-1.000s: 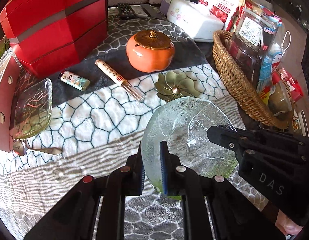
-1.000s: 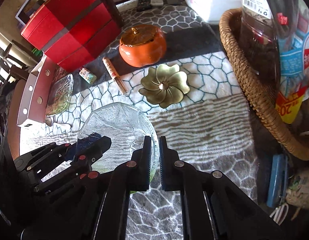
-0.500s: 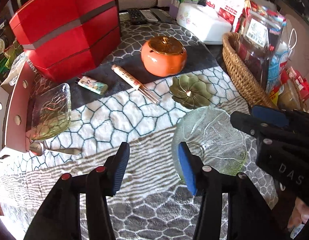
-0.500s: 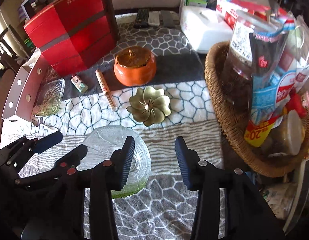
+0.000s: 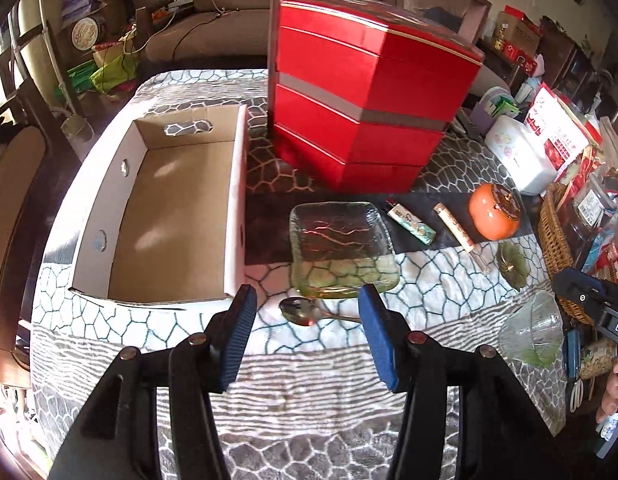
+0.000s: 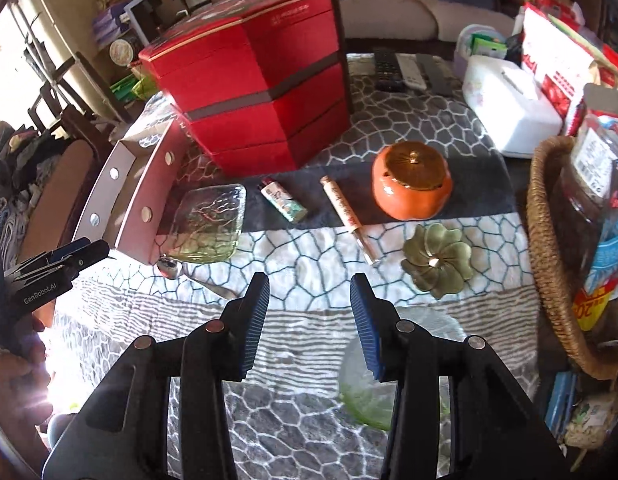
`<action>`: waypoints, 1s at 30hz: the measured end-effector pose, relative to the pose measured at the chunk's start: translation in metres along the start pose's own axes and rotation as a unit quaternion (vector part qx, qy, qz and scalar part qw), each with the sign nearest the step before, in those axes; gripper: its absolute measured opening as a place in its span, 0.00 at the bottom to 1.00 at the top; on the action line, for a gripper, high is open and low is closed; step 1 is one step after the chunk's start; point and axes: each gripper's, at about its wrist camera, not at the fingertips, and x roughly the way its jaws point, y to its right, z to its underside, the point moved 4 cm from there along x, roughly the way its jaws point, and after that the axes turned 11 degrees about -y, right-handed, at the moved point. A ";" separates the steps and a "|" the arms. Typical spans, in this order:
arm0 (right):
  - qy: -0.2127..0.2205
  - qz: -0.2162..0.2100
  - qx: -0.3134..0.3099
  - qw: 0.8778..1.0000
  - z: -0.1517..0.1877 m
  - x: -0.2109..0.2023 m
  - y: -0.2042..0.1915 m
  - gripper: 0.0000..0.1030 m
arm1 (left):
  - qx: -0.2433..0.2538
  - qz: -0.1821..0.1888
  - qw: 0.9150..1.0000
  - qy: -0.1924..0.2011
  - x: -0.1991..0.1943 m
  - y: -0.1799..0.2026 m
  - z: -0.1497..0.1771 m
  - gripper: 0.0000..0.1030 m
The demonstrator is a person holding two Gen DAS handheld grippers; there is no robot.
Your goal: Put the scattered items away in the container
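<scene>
On the patterned cloth, the cardboard box [image 5: 177, 216] sits empty, so nothing's tidied yet! Outside it wait the square glass dish [image 5: 341, 252], round glass bowl [image 5: 533, 336], orange jar [image 6: 413, 186], lighter [image 6: 283, 200] and spoon [image 5: 305, 312]. Left gripper [image 5: 305, 336] and right gripper [image 6: 309, 322] both gape, holding nothing.

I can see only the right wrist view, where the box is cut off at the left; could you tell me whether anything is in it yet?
Observer: No. The left wrist view shows the box empty, its floor bare.
Operator: Thank you. Is the left gripper holding anything?
Observer: No. The left gripper has just opened its jaws, and nothing is between them.
Operator: And the round bowl that is half hidden in my view?
Observer: The bowl sits beside the basket, untouched.
</scene>
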 end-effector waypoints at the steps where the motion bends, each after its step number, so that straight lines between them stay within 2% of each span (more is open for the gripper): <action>1: -0.004 -0.003 -0.003 1.000 0.001 0.006 -0.007 0.39 | -0.002 0.001 1.000 -0.002 0.002 -0.005 0.003 0.52; 8: -0.023 -0.025 -0.029 0.999 0.005 0.039 -0.045 0.39 | 0.002 0.019 1.000 -0.012 0.017 -0.023 0.024 0.52; 13: -0.031 -0.041 -0.008 0.999 -0.004 0.064 -0.054 0.39 | -0.001 0.040 0.999 -0.014 0.028 -0.025 0.024 0.52; 16: -0.040 -0.058 0.016 0.997 -0.011 0.085 -0.051 0.33 | 0.006 0.051 0.999 -0.012 0.034 -0.019 0.021 0.52; 18: -0.047 -0.071 0.036 0.996 -0.015 0.099 -0.047 0.23 | 0.013 0.053 0.998 -0.011 0.039 -0.011 0.016 0.52; 21: -0.051 -0.097 0.067 0.992 -0.023 0.117 -0.040 0.18 | 0.024 0.043 0.999 -0.010 0.050 0.002 0.003 0.52; 23: -0.052 -0.108 0.084 0.989 -0.027 0.126 -0.037 0.18 | 0.005 0.026 1.000 -0.008 0.058 0.002 -0.008 0.52; 26: -0.051 -0.123 0.102 0.986 -0.030 0.139 -0.034 0.18 | -0.023 0.029 0.999 -0.019 0.075 -0.002 -0.024 0.51; 30: -0.051 -0.136 0.111 0.983 -0.034 0.151 -0.032 0.18 | -0.010 -0.007 1.000 -0.022 0.090 0.003 -0.040 0.45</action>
